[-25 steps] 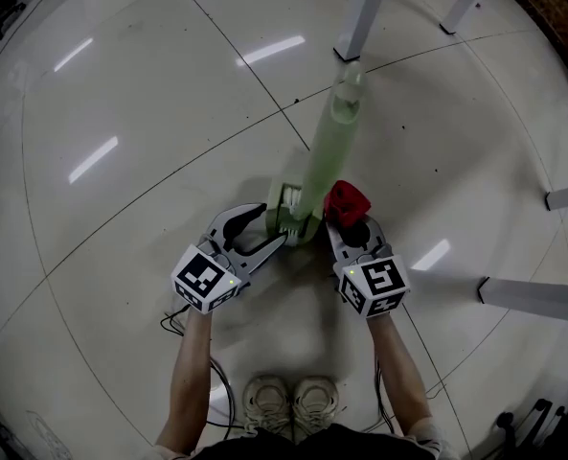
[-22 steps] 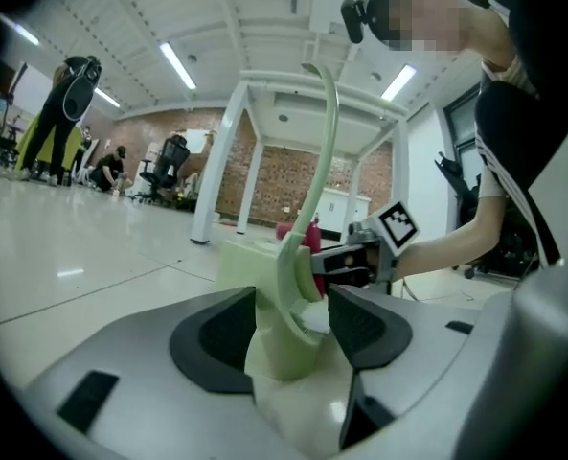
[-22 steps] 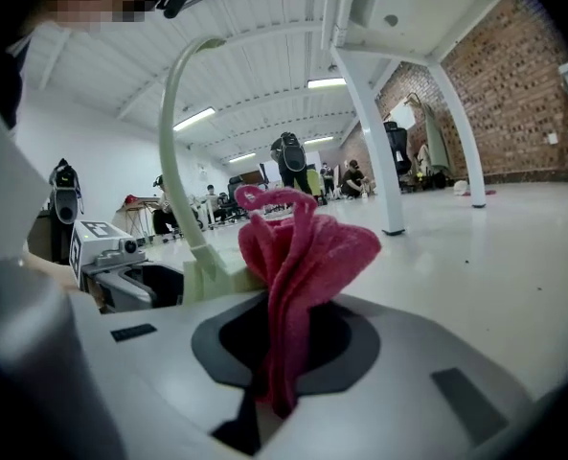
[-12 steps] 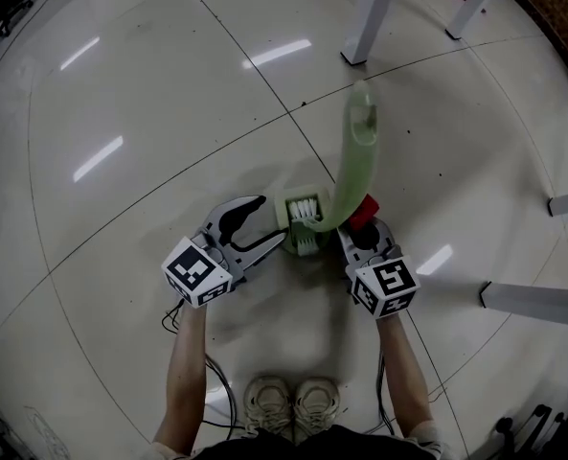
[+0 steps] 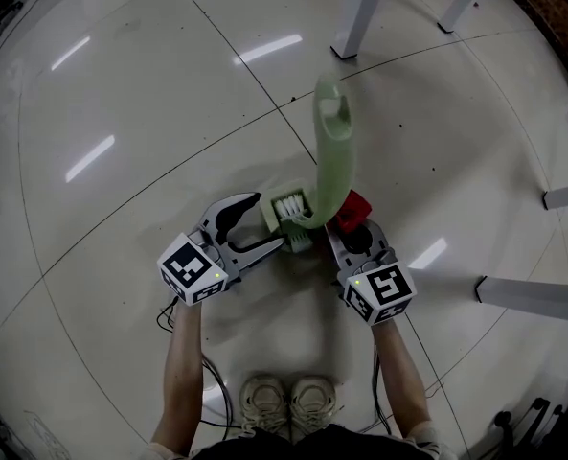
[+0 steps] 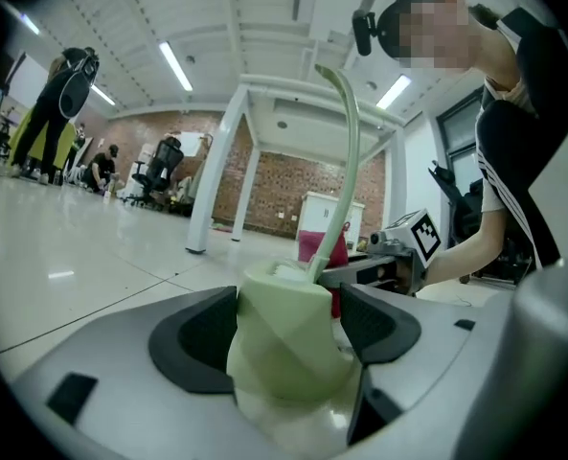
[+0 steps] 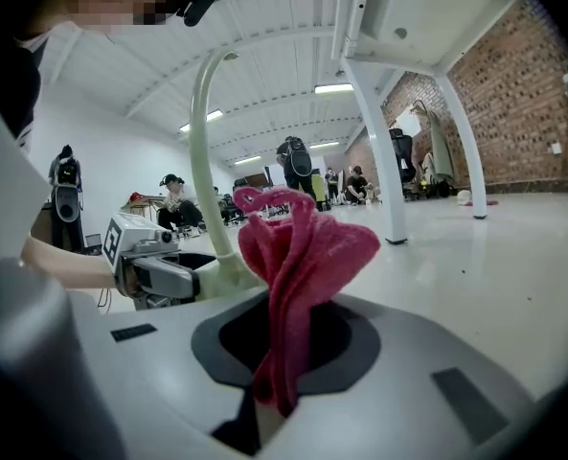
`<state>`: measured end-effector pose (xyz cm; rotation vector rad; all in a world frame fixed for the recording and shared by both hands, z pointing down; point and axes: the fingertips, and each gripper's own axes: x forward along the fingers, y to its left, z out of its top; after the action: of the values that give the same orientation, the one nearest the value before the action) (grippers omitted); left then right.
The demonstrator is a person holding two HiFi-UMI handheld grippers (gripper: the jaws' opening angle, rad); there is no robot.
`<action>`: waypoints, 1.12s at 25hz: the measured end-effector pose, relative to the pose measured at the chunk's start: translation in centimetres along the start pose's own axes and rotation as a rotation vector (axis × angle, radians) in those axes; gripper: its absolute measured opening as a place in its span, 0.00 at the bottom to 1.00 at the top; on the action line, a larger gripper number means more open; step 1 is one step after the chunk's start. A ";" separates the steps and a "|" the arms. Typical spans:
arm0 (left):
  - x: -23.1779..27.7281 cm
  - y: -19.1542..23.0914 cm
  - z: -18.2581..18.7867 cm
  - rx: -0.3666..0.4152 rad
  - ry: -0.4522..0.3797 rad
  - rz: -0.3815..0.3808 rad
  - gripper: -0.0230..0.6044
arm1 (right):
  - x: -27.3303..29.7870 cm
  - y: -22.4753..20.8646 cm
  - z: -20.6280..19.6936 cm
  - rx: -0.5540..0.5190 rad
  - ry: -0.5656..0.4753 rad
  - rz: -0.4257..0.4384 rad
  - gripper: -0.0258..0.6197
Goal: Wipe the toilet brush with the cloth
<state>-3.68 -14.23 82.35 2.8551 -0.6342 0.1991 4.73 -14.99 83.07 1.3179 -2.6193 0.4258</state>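
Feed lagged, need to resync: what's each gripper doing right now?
Left gripper: open, jaws have just been opening, green brush holder between them.
Right gripper: closed on the red cloth.

Toilet brush [image 5: 329, 151]: pale green, long curved handle rising from a faceted green holder [image 6: 284, 338], white bristles at its mouth; holder between the just-widened jaws of the left tool [image 5: 269, 223]. Cloth [image 7: 298, 257]: crumpled red, pinched in the right tool [image 5: 349, 228], beside the handle.

The toilet brush [image 5: 329, 151] has a smooth, pale green plastic handle, faintly translucent. Its holder [image 6: 284, 338] is the same green plastic, matt and faceted. The cloth [image 7: 298, 257] is pink, nubbly towelling. The floor [image 5: 140, 94] is glossy tile, mirroring strip lights.
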 end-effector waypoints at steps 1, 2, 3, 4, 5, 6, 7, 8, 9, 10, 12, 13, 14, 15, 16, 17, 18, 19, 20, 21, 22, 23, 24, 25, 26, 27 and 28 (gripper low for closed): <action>-0.4 -0.2 -0.1 -0.001 0.002 0.004 0.54 | 0.5 -0.3 0.2 -0.018 0.001 -0.003 0.09; -0.9 -0.5 -0.1 0.000 0.004 0.004 0.54 | 1.0 -0.5 0.5 -0.036 0.003 -0.002 0.09; -1.3 -0.8 -0.2 0.000 0.008 0.003 0.54 | 1.5 -0.7 0.7 -0.057 0.008 0.001 0.09; -1.6 -1.2 -0.4 -0.001 0.015 0.001 0.54 | 2.1 -0.9 0.9 -0.078 0.014 0.008 0.09; -2.0 -1.7 -0.6 0.001 0.026 -0.004 0.54 | 2.7 -1.0 1.1 -0.099 0.020 0.020 0.09; -2.2 -2.4 -0.8 0.004 0.040 -0.015 0.54 | 3.2 -1.1 1.3 -0.116 0.026 0.037 0.09; -2.3 -3.2 -1.0 0.010 0.055 -0.033 0.54 | 3.8 -1.2 1.4 -0.129 0.031 0.059 0.09; -2.4 -4.1 -1.2 0.014 0.068 -0.056 0.54 | 4.3 -1.1 1.6 -0.140 0.035 0.084 0.09; -2.4 -5.1 -1.3 0.018 0.078 -0.084 0.54 | 4.9 -1.0 1.7 -0.150 0.036 0.113 0.09; -2.3 -6.1 -1.3 0.023 0.088 -0.111 0.54 | 5.4 -0.7 1.9 -0.159 0.035 0.142 0.09; -1.9 -7.6 -1.3 0.034 0.096 -0.137 0.54 | 6.4 0.0 2.3 -0.181 0.029 0.177 0.09; -1.7 -7.8 -1.3 0.034 0.090 -0.132 0.54 | 6.7 0.0 2.6 -0.196 0.022 0.172 0.09; -1.6 -7.9 -1.4 0.025 0.076 -0.120 0.54 | 6.8 -0.4 3.0 -0.204 0.008 0.148 0.09; -1.6 -7.7 -1.4 0.005 0.056 -0.106 0.54 | 6.5 -1.2 3.5 -0.193 -0.013 0.107 0.09; -1.8 -7.3 -1.3 -0.017 0.030 -0.088 0.54 | 6.0 -2.5 4.1 -0.161 -0.042 0.054 0.09; -2.1 -6.7 -1.0 -0.037 -0.001 -0.064 0.54 | 5.2 -4.1 4.5 -0.114 -0.073 -0.003 0.09; -2.5 -6.0 -0.5 -0.050 -0.029 -0.038 0.54 | 4.4 -5.5 4.7 -0.059 -0.099 -0.048 0.09; -2.8 -5.3 -0.1 -0.056 -0.049 -0.014 0.54 | 3.8 -6.7 4.4 0.001 -0.114 -0.077 0.09; -3.0 -4.7 0.2 -0.056 -0.061 0.007 0.54 | 3.3 -7.5 3.8 0.066 -0.118 -0.093 0.09; -3.1 -4.3 0.4 -0.053 -0.067 0.023 0.54 | 3.1 -8.0 3.0 0.128 -0.113 -0.098 0.09; -3.2 -4.0 0.6 -0.048 -0.071 0.034 0.54 | 3.0 -8.1 2.2 0.181 -0.102 -0.093 0.09; -3.1 -3.9 0.9 -0.045 -0.077 0.039 0.54 | 3.1 -7.9 1.5 0.220 -0.091 -0.079 0.09; -3.0 -3.8 1.2 -0.044 -0.085 0.041 0.54 | 3.3 -7.5 0.9 0.248 -0.080 -0.061 0.09; -2.8 -3.9 1.4 -0.043 -0.094 0.039 0.54 | 3.5 -6.9 0.6 0.269 -0.071 -0.040 0.09; -2.5 -4.0 1.6 -0.039 -0.100 0.036 0.54 | 3.6 -6.5 0.5 0.289 -0.067 -0.023 0.09; -2.3 -4.2 1.8 -0.031 -0.101 0.031 0.54 | 3.7 -6.1 0.4 0.312 -0.070 -0.010 0.09; -2.0 -4.5 2.0 -0.018 -0.099 0.026 0.54 | 3.6 -5.9 0.4 0.332 -0.075 -0.004 0.09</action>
<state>-3.41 -9.94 79.28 2.8553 -0.6883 0.0553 7.31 -21.16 84.76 1.4569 -2.6900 0.8570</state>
